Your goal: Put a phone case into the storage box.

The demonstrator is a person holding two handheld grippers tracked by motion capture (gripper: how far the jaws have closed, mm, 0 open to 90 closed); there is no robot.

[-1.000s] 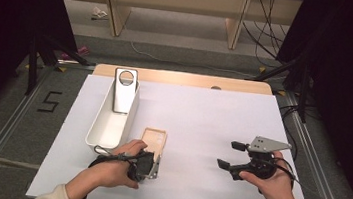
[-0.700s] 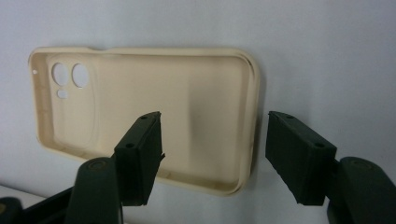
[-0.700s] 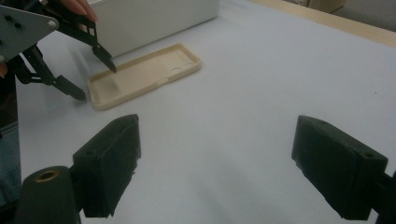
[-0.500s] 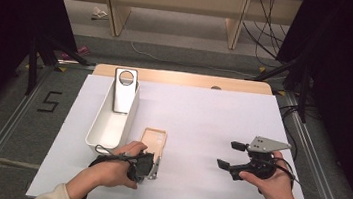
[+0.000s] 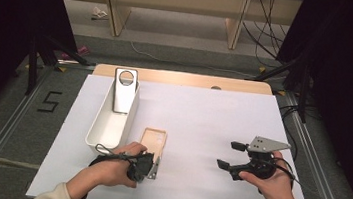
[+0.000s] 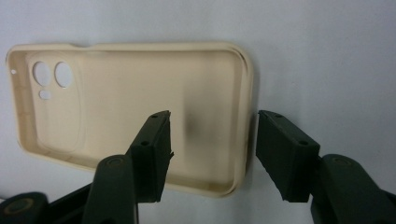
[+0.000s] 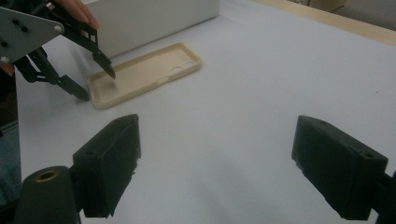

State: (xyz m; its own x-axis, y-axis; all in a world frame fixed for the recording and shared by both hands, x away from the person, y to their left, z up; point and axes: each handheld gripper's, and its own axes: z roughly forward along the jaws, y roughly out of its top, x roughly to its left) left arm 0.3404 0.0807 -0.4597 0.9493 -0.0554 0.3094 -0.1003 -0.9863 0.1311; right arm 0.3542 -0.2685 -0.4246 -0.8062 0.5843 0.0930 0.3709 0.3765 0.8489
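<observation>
A beige phone case lies hollow side up on the white table cover, its camera holes at the far end. My left gripper is open at the case's near end. In the left gripper view the case has one jaw inside it and one outside, and the left gripper straddles the end wall without closing on it. My right gripper is held open above the table's right side, nothing between its jaws. In the right gripper view the right gripper faces the case and the left gripper.
A long white bin stands just left of the case, with a white upright piece that has a round hole at its far end. The bin's wall is close behind the case. The white cover spans the table.
The left gripper has eased slightly back toward the near end of the case. The case and the right gripper have not visibly moved.
</observation>
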